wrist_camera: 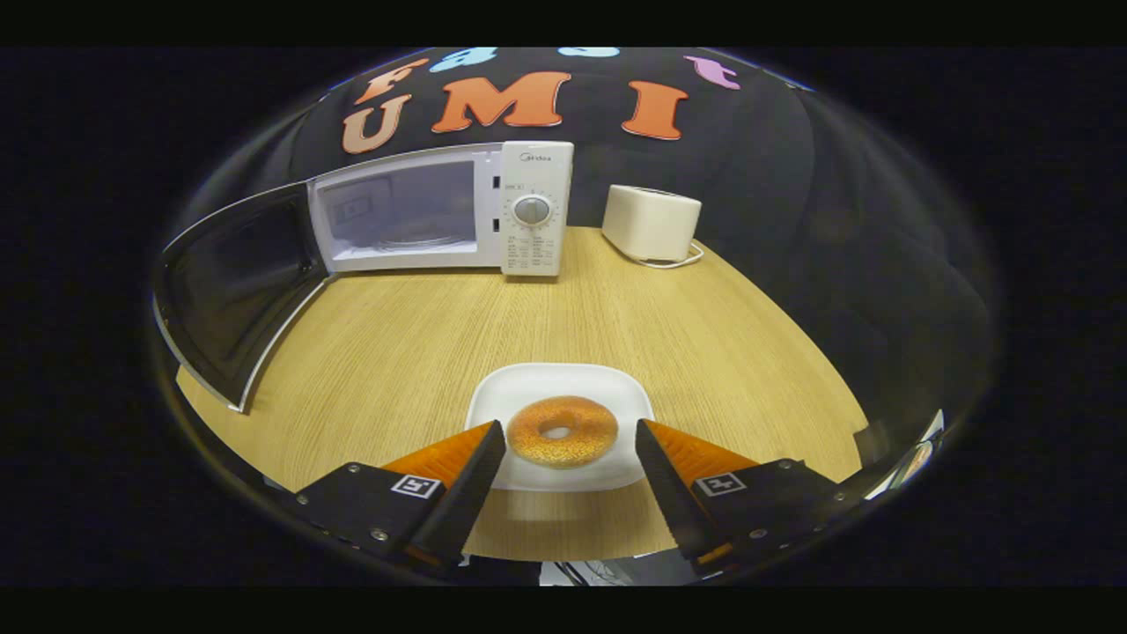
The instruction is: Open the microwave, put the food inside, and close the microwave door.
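A wooden table [396, 352] carries everything. The gripper [570, 440] has its jaws spread wide, a glazed doughnut [562, 431] lying between them on a white plate [528, 387]; they seem clear of both, though contact is hard to judge. Beyond the jaws lies bare table, then the microwave [440, 211], its door [233, 286] swung wide open, with a toaster [651, 222] beside it.

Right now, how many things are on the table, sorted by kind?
Kitchen machines: 2, the microwave with its door open and the toaster.
Dishes: 1, the white plate.
Food: 1, the donut on the plate.
Total: 4.
The gripper has its fingers open on either side of the donut.
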`<state>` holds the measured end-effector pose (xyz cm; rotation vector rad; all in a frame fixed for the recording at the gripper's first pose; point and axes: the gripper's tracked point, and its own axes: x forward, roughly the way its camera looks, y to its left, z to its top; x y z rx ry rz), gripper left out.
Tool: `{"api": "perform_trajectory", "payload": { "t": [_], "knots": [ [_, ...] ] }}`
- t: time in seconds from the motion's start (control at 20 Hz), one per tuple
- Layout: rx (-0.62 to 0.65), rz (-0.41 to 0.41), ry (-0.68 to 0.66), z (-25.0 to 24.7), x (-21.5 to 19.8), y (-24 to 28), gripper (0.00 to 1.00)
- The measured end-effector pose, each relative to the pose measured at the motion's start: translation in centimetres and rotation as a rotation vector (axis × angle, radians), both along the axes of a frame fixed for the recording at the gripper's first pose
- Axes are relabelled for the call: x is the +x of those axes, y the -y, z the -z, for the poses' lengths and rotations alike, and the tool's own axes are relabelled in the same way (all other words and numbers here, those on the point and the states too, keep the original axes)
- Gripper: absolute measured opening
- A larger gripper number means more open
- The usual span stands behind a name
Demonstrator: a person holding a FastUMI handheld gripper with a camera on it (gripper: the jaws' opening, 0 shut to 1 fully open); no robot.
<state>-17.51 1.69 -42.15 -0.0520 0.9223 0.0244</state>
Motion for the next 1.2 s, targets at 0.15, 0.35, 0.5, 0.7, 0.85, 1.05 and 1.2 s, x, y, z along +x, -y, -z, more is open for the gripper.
{"api": "perform_trajectory", "payload": {
  "t": [0.15,0.35,0.5,0.7,0.85,1.05,1.2],
  "knots": [
    [0.006,-0.013,-0.014,1.1,0.2,0.1,0.89],
    [0.03,-0.026,-0.019,2.1,0.7,-0.2,0.9],
    [-0.002,-0.041,-0.052,3.6,0.1,-0.3,0.9],
    [0.018,-0.027,-0.038,3.6,0.4,-0.6,0.89],
    [0.027,-0.022,-0.037,3.0,0.6,-0.7,0.76],
    [0.041,-0.022,0.019,0.6,2.4,-1.5,0.69],
    [0.058,-0.04,0.062,-1.4,4.1,-3.3,0.69]
  ]
}}
